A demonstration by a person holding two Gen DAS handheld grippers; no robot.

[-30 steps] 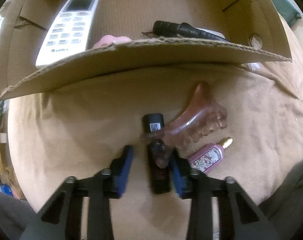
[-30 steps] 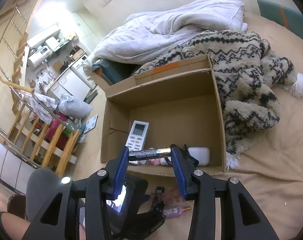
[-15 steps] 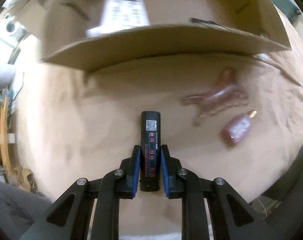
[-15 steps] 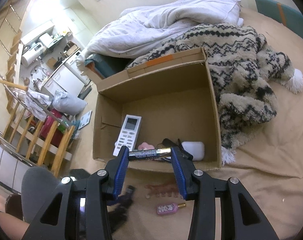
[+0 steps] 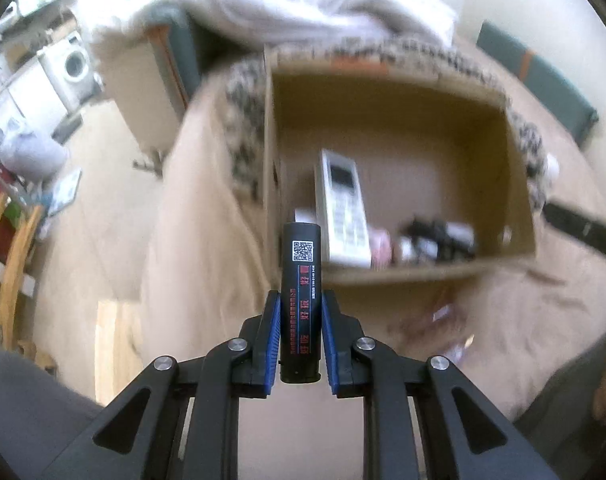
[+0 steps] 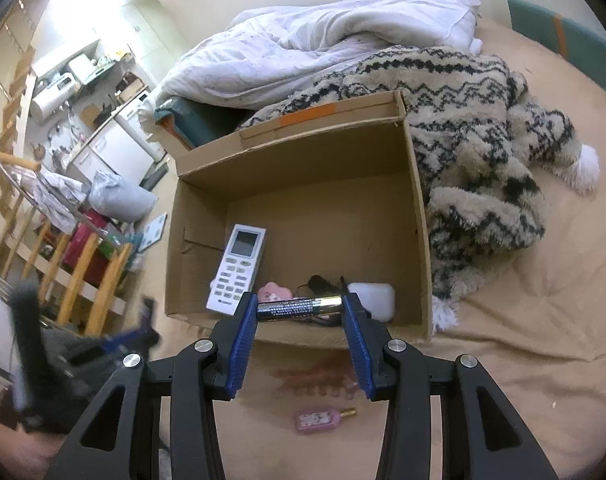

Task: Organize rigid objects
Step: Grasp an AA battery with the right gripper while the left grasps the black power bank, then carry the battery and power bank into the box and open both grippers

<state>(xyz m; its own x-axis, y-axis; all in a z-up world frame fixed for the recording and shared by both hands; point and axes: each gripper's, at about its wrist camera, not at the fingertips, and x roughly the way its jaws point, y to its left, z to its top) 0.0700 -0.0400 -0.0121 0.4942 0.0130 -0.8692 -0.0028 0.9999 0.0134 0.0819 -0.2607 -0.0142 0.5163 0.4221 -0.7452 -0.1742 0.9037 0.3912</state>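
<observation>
— What does the left gripper [image 5: 301, 316] hold?
— A black stick [image 5: 301, 300] with a QR label, jaws clamped, above the bed [image 6: 543, 340].
— And the right gripper [image 6: 299, 334]?
— A battery [image 6: 299, 307] held end to end, before the cardboard box [image 6: 417, 216].

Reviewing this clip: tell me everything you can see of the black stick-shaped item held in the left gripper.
The black stick-shaped item is a slim, rounded bar, matte and plastic-looking, with a white QR-code label near its far end and rows of red print along its length. It lies lengthwise along the left gripper, whose blue pads clamp its lower half from both sides; the far end juts out free. It is off the bed, in front of the open cardboard box. Nothing else touches it.
</observation>
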